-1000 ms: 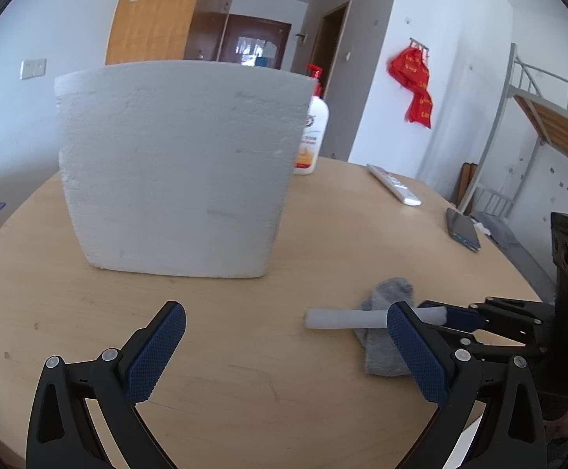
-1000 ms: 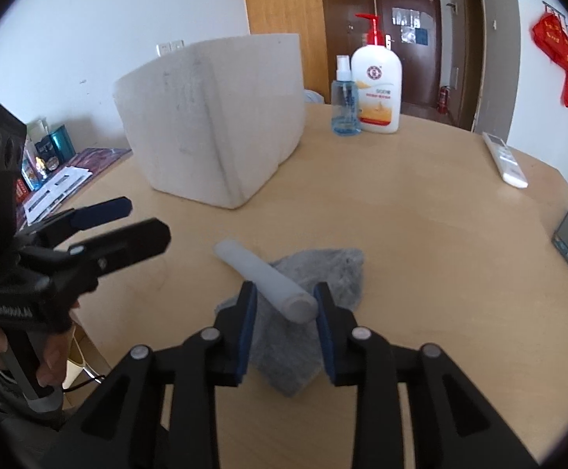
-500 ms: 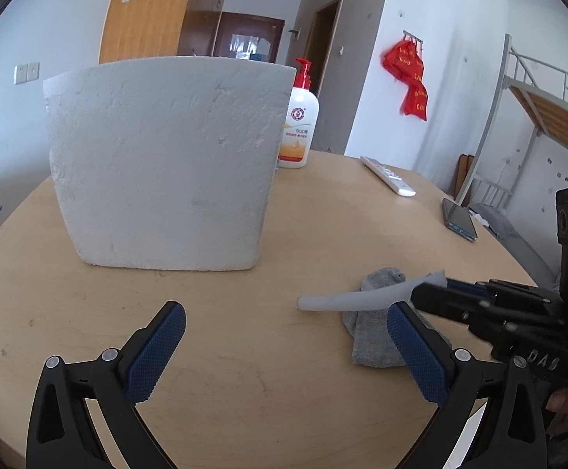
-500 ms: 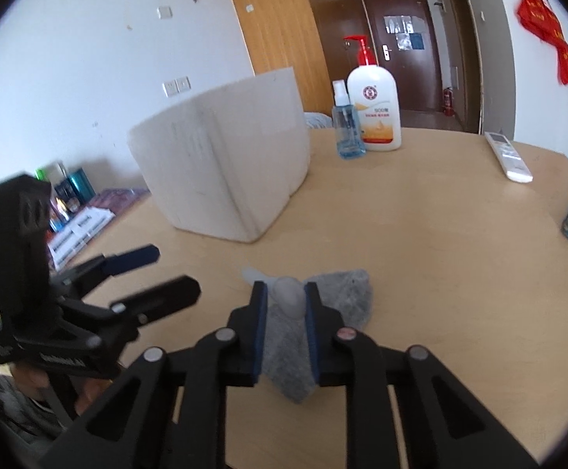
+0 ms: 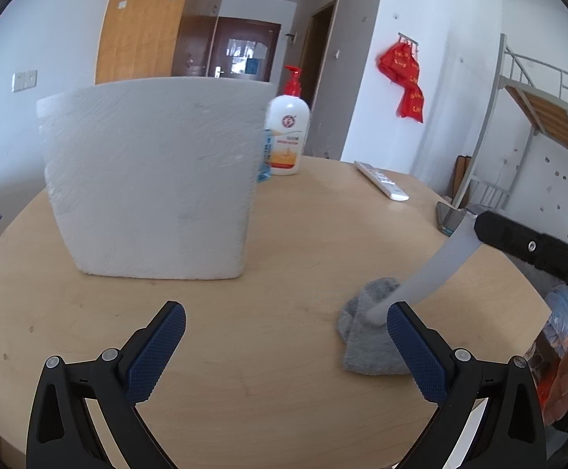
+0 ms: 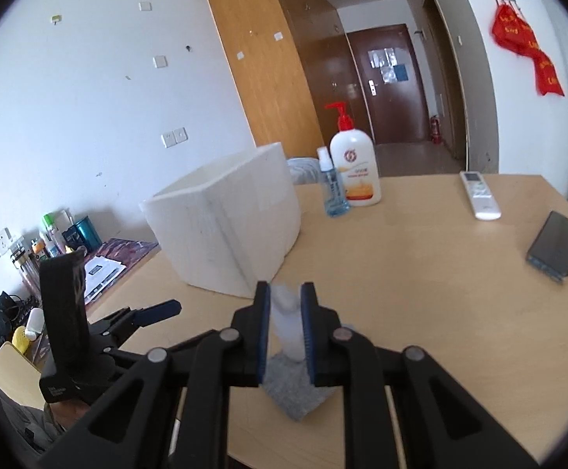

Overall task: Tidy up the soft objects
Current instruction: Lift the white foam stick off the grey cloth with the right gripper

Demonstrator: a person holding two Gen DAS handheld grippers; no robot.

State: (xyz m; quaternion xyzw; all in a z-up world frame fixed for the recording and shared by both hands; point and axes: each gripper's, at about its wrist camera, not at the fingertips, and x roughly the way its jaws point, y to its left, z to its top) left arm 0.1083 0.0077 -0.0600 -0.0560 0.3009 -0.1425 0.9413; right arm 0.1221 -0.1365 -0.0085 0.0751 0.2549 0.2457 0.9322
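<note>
The worktop (image 5: 292, 234) is pale, smooth matt wood. The foam box (image 5: 151, 179) looks rough and grainy, the grey sock (image 5: 366, 351) fuzzy knit, the white foam tube (image 5: 432, 269) smooth and matt.

From my left wrist view the foam box (image 5: 151, 191) hides most of the spray bottle (image 5: 263, 160). I can't see inside the box. Right gripper (image 5: 475, 226) cut off at right edge. Foam tube (image 5: 432, 269) motion-blurred; its lower end is behind my finger pad (image 5: 417, 355).

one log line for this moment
right gripper: shut on foam tube, lower end on sock | left gripper: open, empty
</note>
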